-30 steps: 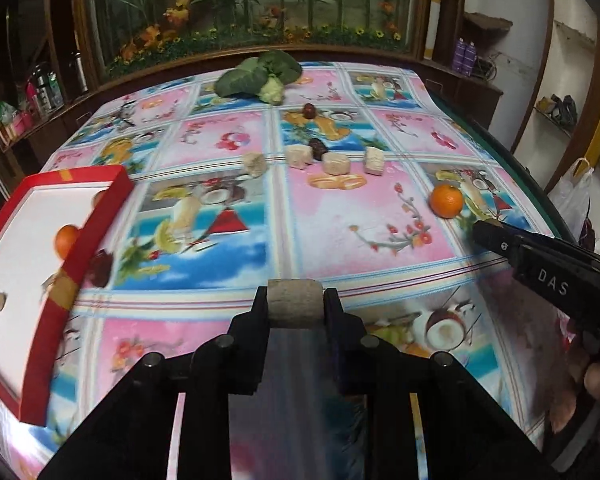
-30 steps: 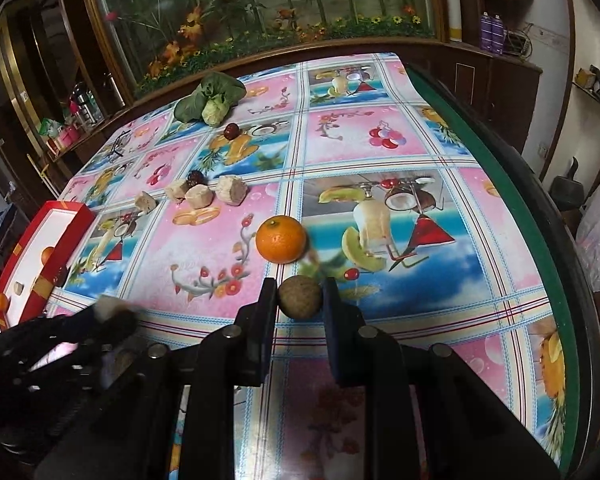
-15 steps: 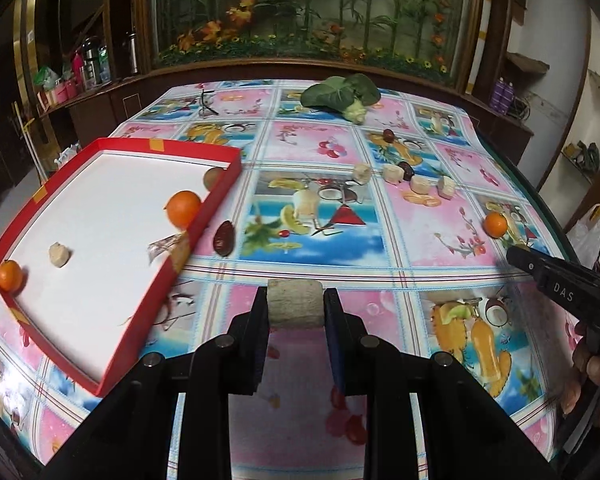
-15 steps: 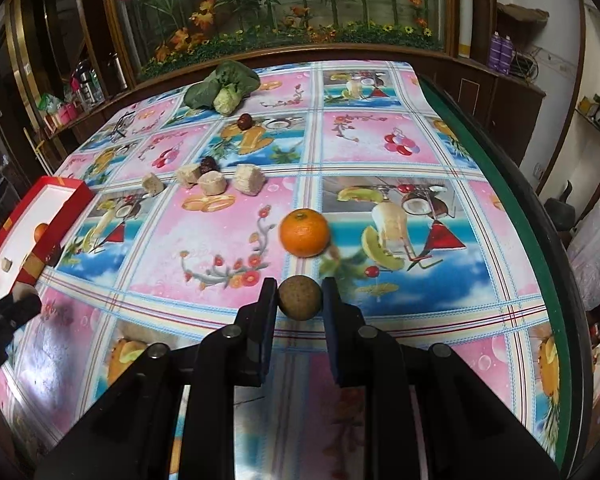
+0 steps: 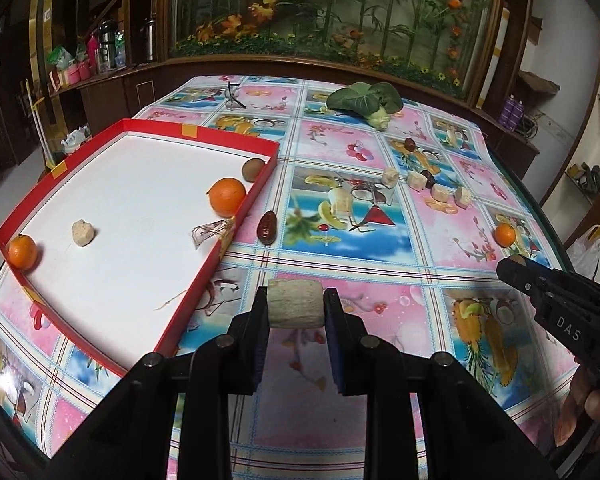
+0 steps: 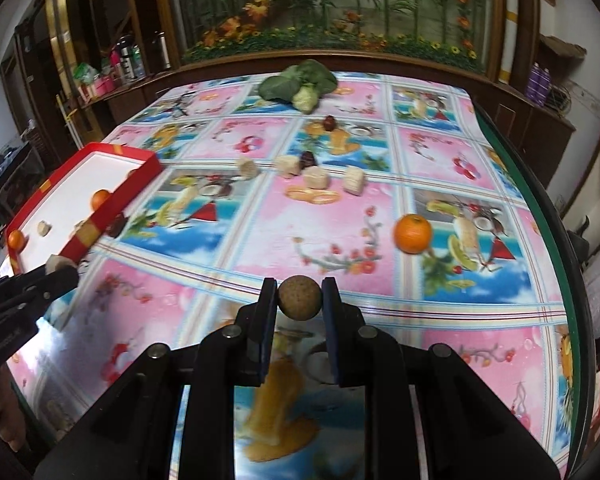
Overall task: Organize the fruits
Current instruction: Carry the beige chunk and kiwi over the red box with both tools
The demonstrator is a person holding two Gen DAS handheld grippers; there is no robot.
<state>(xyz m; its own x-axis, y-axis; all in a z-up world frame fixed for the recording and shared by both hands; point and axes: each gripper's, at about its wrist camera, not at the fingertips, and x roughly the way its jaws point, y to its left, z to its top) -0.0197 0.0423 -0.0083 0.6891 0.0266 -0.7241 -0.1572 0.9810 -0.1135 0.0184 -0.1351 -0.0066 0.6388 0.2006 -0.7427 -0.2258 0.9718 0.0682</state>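
Bright fruit pictures cover the desk (image 5: 340,152). Left tongs (image 5: 296,312) squeeze a pale chunk (image 5: 296,308), right tongs (image 6: 300,300) squeeze a brown ball (image 6: 300,298), probably carrying both to the red tray (image 5: 204,280).

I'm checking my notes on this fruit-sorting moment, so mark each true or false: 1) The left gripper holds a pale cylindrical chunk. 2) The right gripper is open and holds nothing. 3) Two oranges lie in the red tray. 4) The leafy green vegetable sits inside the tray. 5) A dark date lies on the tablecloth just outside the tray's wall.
1) True: the left gripper is shut on the pale chunk.
2) False: the right gripper is shut on a round brown fruit.
3) True: one orange and a smaller orange lie in the red tray.
4) False: the leafy green vegetable lies on the tablecloth at the far end.
5) True: the dark date.
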